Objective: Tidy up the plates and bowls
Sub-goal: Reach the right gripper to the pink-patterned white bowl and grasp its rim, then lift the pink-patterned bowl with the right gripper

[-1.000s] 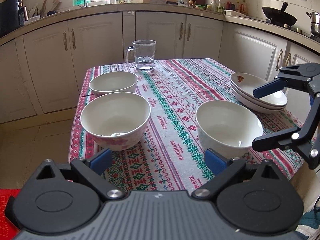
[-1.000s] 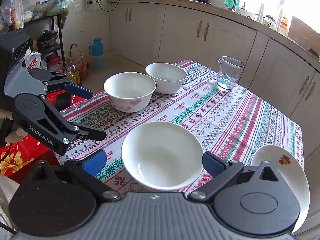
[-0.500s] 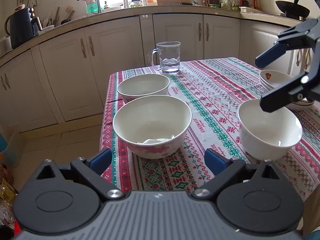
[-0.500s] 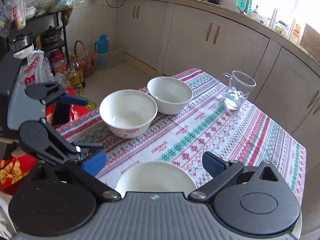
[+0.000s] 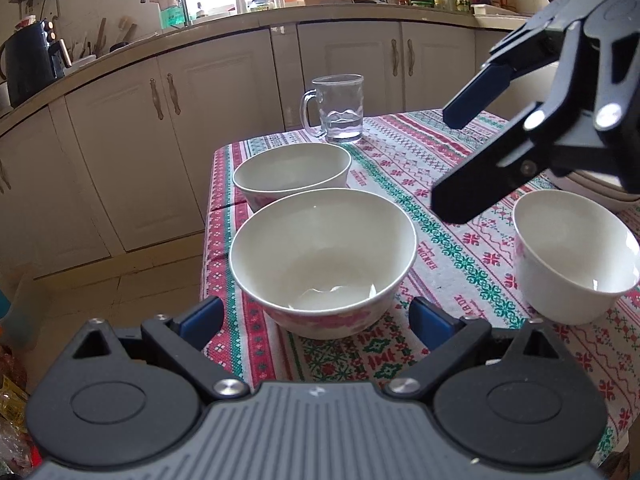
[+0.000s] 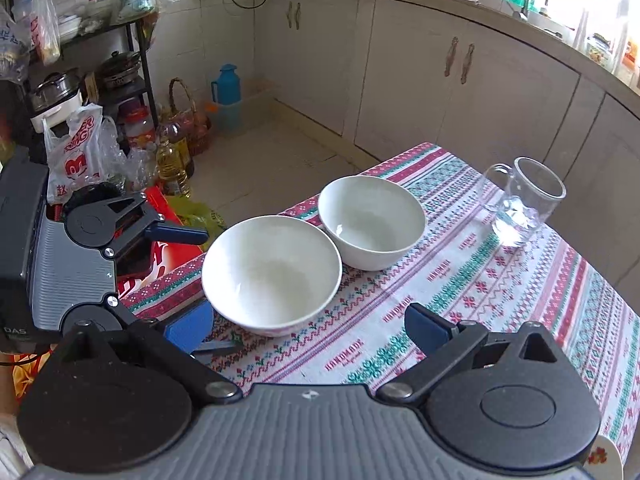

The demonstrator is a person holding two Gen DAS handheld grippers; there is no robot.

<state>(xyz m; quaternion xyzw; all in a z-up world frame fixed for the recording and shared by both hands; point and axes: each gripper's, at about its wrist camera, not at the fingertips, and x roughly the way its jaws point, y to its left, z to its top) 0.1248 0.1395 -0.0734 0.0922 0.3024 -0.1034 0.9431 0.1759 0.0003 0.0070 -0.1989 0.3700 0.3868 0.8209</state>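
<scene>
Fingers, left gripper (image 5: 316,322): spread wide, empty, hovering just short of big pink-floral bowl (image 5: 323,260) at near edge of surface (image 5: 448,216).
Fingers, right gripper (image 6: 308,328): also apart, nothing held; in left view seen up high over cloth, betw. big bowl and small bowl (image 5: 572,256).
Near: big floral bowl close to surface edge, empty.
Right of it: small white bowl, apart from the others; plate stack (image 5: 596,188) just behind, mostly hidden by right gripper.
Mid: second bowl (image 5: 292,176) right behind big one, rims v. close, contact unclear.
Far: glass mug (image 5: 338,108), some water in it, near far edge.
Risk 1: big bowl near drop-off; a nudge w/ open fingers could push it off.
Risk 2: thin glazed rim, likely slippery; shallow pinch could let it tilt out.
Risk 3: grippers near each other; reaching together could clash.
</scene>
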